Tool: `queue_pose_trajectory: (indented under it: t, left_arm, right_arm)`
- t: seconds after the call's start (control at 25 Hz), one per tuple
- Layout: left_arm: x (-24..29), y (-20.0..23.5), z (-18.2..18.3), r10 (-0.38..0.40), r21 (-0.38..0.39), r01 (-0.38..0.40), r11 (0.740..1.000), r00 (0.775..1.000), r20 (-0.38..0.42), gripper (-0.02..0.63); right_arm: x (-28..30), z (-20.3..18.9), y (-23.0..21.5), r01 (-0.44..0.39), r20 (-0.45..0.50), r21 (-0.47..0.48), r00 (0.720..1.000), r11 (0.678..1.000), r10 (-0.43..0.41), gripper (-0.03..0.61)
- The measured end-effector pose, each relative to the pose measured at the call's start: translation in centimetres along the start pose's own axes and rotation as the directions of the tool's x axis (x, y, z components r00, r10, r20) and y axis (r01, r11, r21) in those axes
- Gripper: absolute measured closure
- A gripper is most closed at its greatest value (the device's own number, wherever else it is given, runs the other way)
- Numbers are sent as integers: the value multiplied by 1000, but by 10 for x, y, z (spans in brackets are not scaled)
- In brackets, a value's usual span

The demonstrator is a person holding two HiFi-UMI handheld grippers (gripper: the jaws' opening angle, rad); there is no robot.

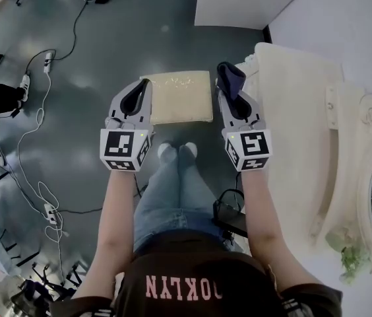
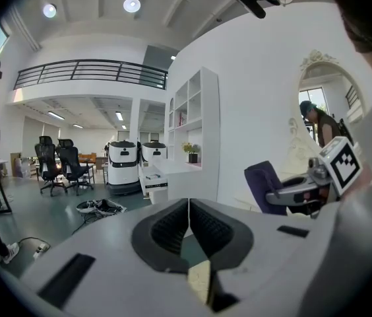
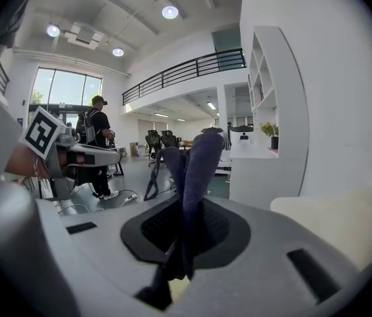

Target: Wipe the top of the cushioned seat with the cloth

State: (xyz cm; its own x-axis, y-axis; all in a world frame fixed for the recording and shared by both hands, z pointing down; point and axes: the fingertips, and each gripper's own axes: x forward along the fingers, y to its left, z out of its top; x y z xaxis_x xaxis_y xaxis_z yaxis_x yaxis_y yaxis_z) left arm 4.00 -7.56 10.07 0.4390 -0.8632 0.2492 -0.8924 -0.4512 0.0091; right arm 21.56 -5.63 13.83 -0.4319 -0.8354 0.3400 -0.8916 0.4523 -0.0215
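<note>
Right tongs (image 3: pixel 187 207): clenched on dark blue cloth (image 3: pixel 196 164), fold standing up past tips. Left tongs (image 2: pixel 187 220): clenched, empty. Cushioned seat (image 1: pixel 176 98): pale square on floor, between and below both tongs, cloth not touching it. Cloth judged light, limp, unlikely to slip; mid-fold grip adequate, loose end to meet yielding seat top.

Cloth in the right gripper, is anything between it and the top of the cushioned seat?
Nothing visible. The cloth is clamped in the right gripper, held up just off the right edge of the cushioned seat, whose top lies bare.
</note>
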Motion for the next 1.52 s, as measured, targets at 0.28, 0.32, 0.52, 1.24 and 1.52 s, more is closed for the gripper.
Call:
queue_pose_trajectory:
  t: [0.28,0.32,0.52,1.24,1.52]
  left_arm:
    - [32,22,-42,32,-49,-33,998,999,-23,606]
    - [37,25,-49,32,-56,-33,998,999,-25,606]
    - [52,32,-82,14,-89,-17,996,999,-31,606]
    - [121,35,-198,-80,-83,70,994,988,-129,606]
    - [150,31,-235,-113,-105,97,990,981,-159,606]
  right_arm:
    - [31,-39,-19,36,-28,28,999,999,-35,546]
    - [36,-44,-21,43,-30,29,999,999,-42,546]
    - [60,-76,-25,62,-57,15,996,998,-61,546]
    - [149,-198,-54,108,-158,13,982,994,-105,546]
    - [186,-243,-69,106,-213,-7,971,994,-105,546]
